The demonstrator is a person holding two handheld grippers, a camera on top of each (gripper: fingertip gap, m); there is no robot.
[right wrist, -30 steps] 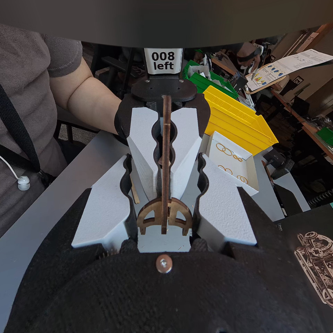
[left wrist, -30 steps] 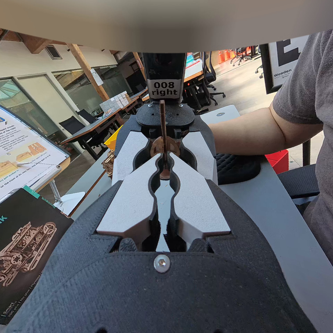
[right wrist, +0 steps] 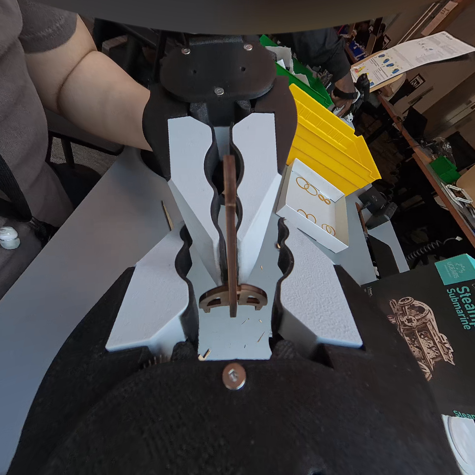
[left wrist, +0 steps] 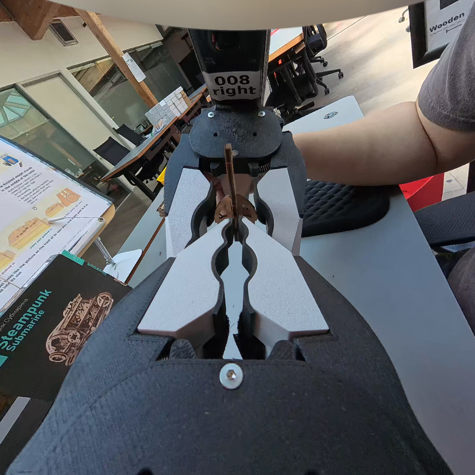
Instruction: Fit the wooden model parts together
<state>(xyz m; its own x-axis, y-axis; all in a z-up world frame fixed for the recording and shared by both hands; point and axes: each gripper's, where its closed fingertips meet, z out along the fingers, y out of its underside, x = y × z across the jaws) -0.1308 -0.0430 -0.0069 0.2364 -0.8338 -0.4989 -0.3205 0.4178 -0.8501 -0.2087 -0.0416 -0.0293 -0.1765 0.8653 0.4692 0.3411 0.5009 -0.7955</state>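
The two grippers face each other nose to nose above the grey worktop [right wrist: 84, 231], and that makes sense to me, because one can hold the wood steady while the other works on it. The left gripper [left wrist: 235, 231] is pinched tight on the long flat wooden strip [left wrist: 229, 185], which stands on its thin edge in the middle of the left wrist view; I think it is held that way so its edge lines up with the slot in the other part. The right gripper [right wrist: 232, 259] has its fingers spread wide, one on each side, and I do not see them touching the wood. Between those fingers, near the middle of the right wrist view, sits the half-round wooden piece [right wrist: 232, 298]. It crosses the strip like the bar of a letter T and looks pushed onto it already, though I cannot tell if it is all the way down. The wood is thin, brown and darker along its cut edges, and the half-round piece has little windows cut through it. Tiny wood bits lie on the worktop under it. At the right of that view are a small white tray [right wrist: 341, 246] with yellow rings in it, a yellow bin [right wrist: 334, 144] behind it, and the dark model box [right wrist: 421, 334] at the right edge.
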